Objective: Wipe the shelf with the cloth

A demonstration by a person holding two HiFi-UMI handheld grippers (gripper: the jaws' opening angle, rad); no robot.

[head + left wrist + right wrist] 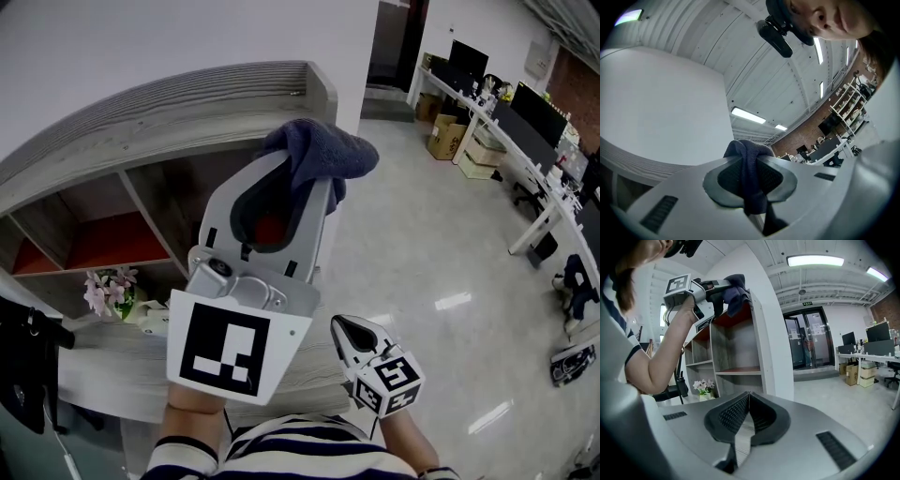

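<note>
Cloth (pixel 317 150), clamped between the jaws of the left gripper (pixel 286 187) and bunched past their tips at the top edge of the shelf (pixel 169 103), should be pressed flat and swept in overlapping strokes; the right gripper (pixel 351 330), jaws together on nothing, hangs low.

The left gripper (pixel 750 159) is pale grey, with black ribbed pads (pixel 729 178) and a square black-and-white marker (pixel 223 349). The right gripper (pixel 747 394) carries a marker cube (pixel 389 380). The shirt (pixel 300 455) is striped.
</note>
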